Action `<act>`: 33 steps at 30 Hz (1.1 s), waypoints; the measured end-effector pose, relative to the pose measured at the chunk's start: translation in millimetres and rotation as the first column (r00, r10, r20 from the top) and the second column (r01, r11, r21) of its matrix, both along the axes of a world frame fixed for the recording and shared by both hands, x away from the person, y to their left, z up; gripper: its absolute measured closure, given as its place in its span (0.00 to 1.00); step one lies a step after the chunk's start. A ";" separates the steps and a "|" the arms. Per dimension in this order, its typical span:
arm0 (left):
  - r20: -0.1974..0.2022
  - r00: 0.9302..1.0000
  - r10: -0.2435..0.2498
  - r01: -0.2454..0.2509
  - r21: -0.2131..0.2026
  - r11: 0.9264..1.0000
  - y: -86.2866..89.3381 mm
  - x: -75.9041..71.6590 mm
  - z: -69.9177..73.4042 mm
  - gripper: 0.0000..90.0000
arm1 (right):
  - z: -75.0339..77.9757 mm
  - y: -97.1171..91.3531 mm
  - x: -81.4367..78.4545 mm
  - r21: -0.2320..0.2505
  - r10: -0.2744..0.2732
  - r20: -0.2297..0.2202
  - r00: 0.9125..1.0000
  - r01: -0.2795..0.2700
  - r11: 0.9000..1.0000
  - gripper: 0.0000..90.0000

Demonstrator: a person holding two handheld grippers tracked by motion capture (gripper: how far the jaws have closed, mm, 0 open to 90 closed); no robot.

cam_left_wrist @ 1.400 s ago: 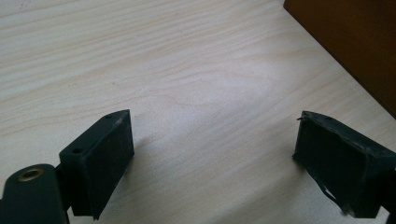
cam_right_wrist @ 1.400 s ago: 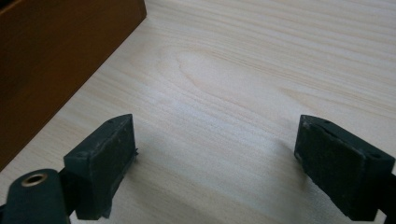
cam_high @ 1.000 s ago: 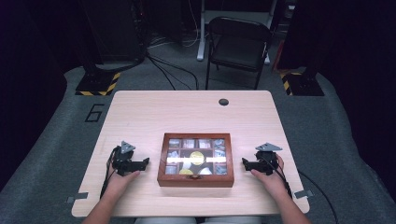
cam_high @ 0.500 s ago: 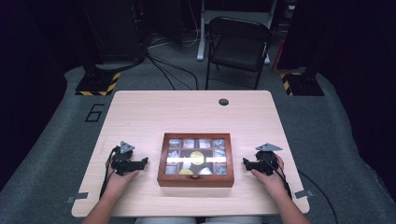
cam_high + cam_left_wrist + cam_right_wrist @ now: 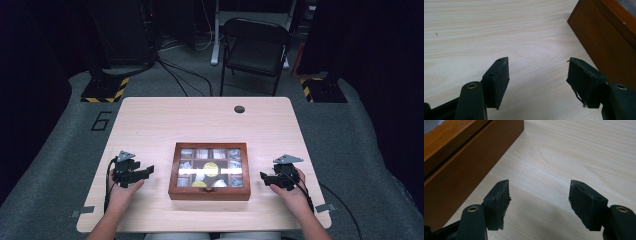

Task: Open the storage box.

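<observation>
The wooden box (image 5: 209,171) lies between the left tongs (image 5: 143,172) and right tongs (image 5: 264,178); both have just been closing, still apart, gripping nothing.

A single large digit "6" (image 5: 101,120) stands marked in black on the grey floor (image 5: 60,150), just off the counter's (image 5: 200,120) far left corner. Nothing else can be read.

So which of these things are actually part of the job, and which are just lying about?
Part of the job:
- wooden box with a glass lid, between the two tongs
- left tongs, open, nothing between them
- right tongs, open, nothing between them

Just lying about:
- folding chair behind the table
- floor cables
</observation>
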State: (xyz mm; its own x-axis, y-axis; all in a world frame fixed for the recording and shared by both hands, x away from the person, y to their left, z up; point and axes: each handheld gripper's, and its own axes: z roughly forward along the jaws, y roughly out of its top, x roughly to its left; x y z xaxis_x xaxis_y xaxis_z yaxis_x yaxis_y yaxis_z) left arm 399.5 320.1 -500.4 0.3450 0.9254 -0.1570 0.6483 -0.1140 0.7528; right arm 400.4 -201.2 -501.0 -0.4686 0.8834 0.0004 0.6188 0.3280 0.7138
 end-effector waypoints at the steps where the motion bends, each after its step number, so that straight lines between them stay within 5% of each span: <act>1: 0.000 1.000 0.000 0.000 0.000 1.000 0.0 0.0 0.0 0.35 | 0.0 0.0 0.0 0.000 0.000 0.000 1.000 0.000 1.000 0.37; 7: 0.026 0.997 -0.066 0.065 0.021 0.998 -9.0 -6.8 7.0 0.23 | 9.0 1.8 -6.0 -0.003 0.004 0.033 0.999 -0.004 1.000 0.36; 10: 0.035 0.994 -0.105 0.106 -0.006 0.994 -14.5 -10.7 11.0 0.23 | 11.1 1.8 -8.0 0.001 0.014 0.030 0.999 -0.014 1.000 0.37; 17: 0.045 0.989 -0.142 0.142 0.008 0.990 -22.7 -18.0 16.5 0.24 | 18.0 2.5 -15.6 0.031 0.020 0.034 0.999 -0.021 0.999 0.37; 33: 0.082 0.988 -0.134 0.136 -0.030 0.990 -22.4 -39.6 25.9 0.38 | 29.7 10.4 -36.5 0.011 0.040 0.058 0.998 -0.040 0.999 0.39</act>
State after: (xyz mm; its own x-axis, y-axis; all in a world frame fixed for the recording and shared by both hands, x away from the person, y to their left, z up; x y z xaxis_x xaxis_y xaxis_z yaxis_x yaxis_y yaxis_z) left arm 359.9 297.7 -474.5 0.4790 0.8638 -0.1561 0.5668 -0.1686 0.8064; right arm 364.0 -190.7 -471.3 -0.5030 0.8641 -0.0174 0.5630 0.3429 0.7520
